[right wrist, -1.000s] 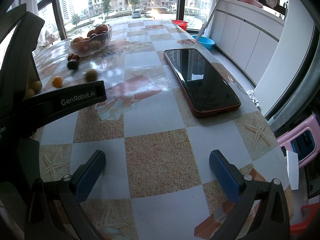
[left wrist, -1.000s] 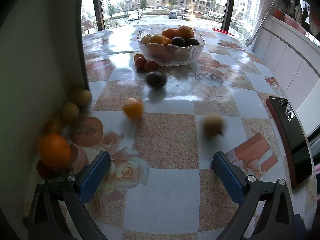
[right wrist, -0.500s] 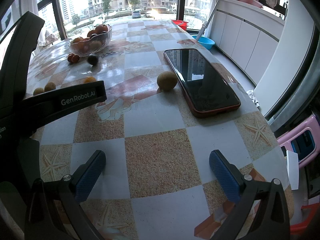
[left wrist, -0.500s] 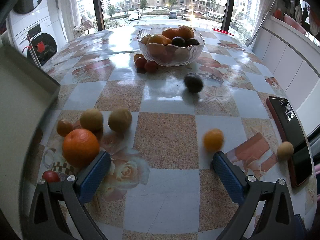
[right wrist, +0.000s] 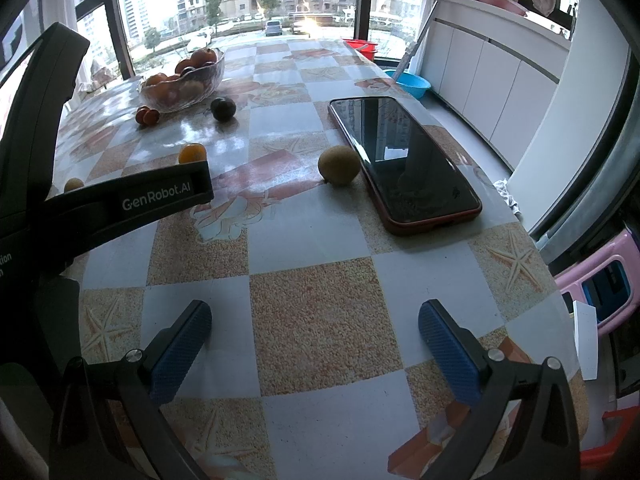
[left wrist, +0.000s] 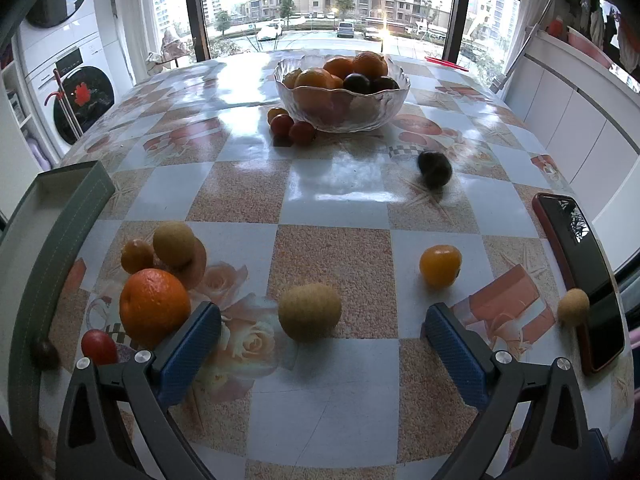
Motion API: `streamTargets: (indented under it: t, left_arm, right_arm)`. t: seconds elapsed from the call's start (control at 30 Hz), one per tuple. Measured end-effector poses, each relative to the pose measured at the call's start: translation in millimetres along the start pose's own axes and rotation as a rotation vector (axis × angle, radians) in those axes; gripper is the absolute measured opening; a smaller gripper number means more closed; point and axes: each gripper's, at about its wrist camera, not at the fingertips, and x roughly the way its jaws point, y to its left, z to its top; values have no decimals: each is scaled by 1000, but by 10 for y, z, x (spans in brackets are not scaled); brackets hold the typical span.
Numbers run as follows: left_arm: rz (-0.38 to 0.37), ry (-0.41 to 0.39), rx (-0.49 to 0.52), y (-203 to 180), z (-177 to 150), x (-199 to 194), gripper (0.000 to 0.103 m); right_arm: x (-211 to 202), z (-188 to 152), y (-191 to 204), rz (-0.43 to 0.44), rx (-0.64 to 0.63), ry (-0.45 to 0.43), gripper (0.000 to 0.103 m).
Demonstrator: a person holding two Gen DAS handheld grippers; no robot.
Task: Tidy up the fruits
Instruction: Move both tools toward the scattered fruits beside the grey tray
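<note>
**A:** Near the glass bowl (left wrist: pixel 342 98) you've got fruit scattered all over the table (left wrist: pixel 332 380). Closest to you is a kiwi (left wrist: pixel 309 311), long axis running left-right across your view, sitting just ahead of your left gripper (left wrist: pixel 322 338). Both that claw's blue pads are spread wide with nothing between them.

**B:** And my right one?

**A:** Right gripper (right wrist: pixel 314 346) is also released, hovering low over bare tablecloth, fingers pointing down the table toward the bowl. A second kiwi (right wrist: pixel 338 165) is touching the phone (right wrist: pixel 404 162), on the phone's bowl-facing side.

**B:** What's actually in the bowl?

**A:** It's heaped with oranges plus a couple of dark plums. Small red fruits (left wrist: pixel 291 127) huddle against its near-left base. A loose dark plum (left wrist: pixel 435 169) lies near its front right, and a small orange (left wrist: pixel 440 265) sits well short of it. Far left of the bowl, a big orange (left wrist: pixel 154 304) is clustered with smaller fruit beside a grey tray (left wrist: pixel 52 240).
</note>
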Motion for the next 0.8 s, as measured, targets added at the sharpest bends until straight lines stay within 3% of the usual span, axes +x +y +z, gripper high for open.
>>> streamTargets:
  t: [0.27,0.53,0.8]
  left_arm:
    - [0,0,0,-3,1,1,103]
    - [19,3,16,-47,23,-5,103]
    - [-47,-117,128,368,-203,-852,103]
  right_arm:
    - [-87,-88,-43,70,-107,-3,103]
    - [-68,-96,-42,75,-106,-22,103]
    - [-64,-119,-52,77,-101,-34,103]
